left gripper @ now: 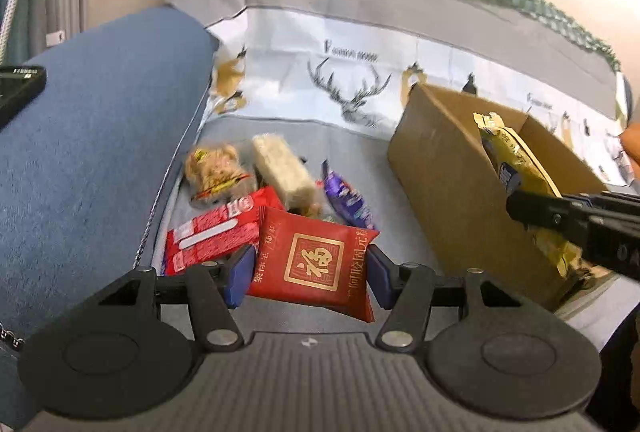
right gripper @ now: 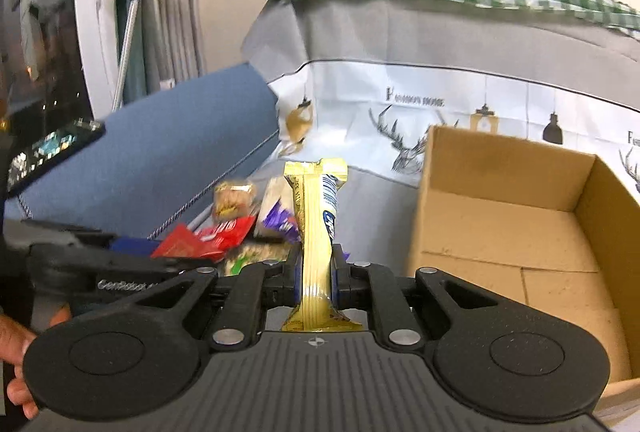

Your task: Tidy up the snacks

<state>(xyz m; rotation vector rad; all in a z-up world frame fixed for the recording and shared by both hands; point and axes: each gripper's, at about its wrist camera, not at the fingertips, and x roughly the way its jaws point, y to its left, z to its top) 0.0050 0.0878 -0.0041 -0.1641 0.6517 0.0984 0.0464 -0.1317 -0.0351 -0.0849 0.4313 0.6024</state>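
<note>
On the covered sofa seat (left gripper: 360,159), loose snacks lie heaped against the blue armrest (left gripper: 100,135), with an open cardboard box (right gripper: 500,228) standing to their right, near enough to be loaded without a long carry. The left hand-held gripper (left gripper: 306,268) has its blue pads closed about halfway onto the two sides of a flat red packet (left gripper: 312,260), held level across its width; whether it is lifted clear of the seat cannot be told. Just behind it lie a red wafer pack (left gripper: 216,236), a purple wrapper (left gripper: 348,199), a pale rice bar (left gripper: 286,167) and a brown nut cluster (left gripper: 216,171), all touching or overlapping in one pile. The right hand-held gripper (right gripper: 316,272) is closed almost fully on a yellow bar (right gripper: 316,216), pinched near its lower end so the long wrapper stands upright. In the left wrist view this bar hangs at the box's open top; the box looks empty inside. Judged from this, the yellow bar is about to be released into the box, the red packet following.
</note>
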